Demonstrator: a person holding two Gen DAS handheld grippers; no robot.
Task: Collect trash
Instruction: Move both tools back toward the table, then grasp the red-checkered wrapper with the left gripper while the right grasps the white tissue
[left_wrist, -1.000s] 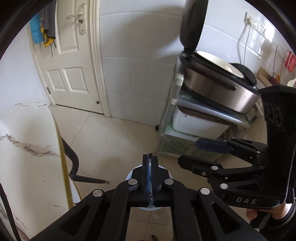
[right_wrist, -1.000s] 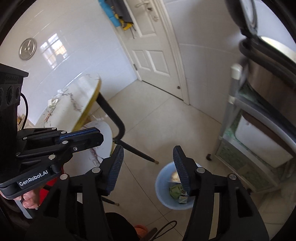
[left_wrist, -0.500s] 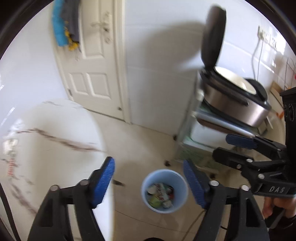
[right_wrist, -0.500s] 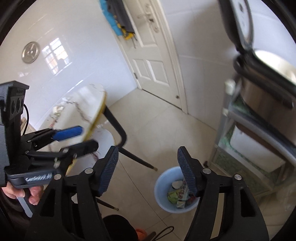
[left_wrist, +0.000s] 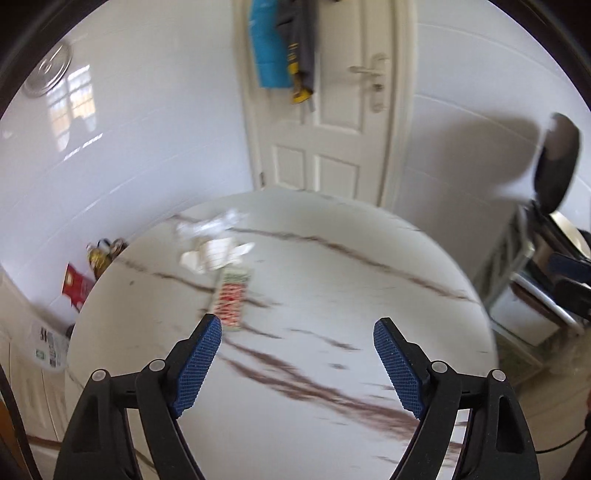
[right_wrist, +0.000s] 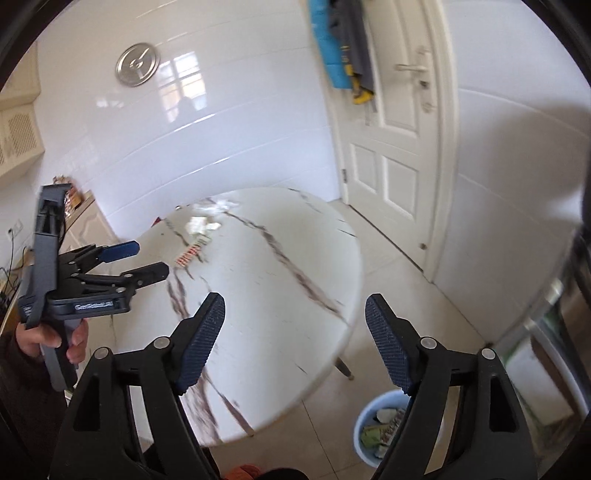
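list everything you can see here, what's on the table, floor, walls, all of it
table: 1, white marble look with brown veins, round, centre
red and white wrapper: 1, on table, nearest the left gripper
crumpled papers: a few, white, far side of table
bin: 1, light blue, on floor by table, trash inside
door: 1, white, behind table
hanging cloths: blue, grey and yellow, on door
round metal disc: 1, silver, on tiled wall
cooker: 1, lid up, on rack at right
left gripper: open, empty, over table
right gripper: open, empty
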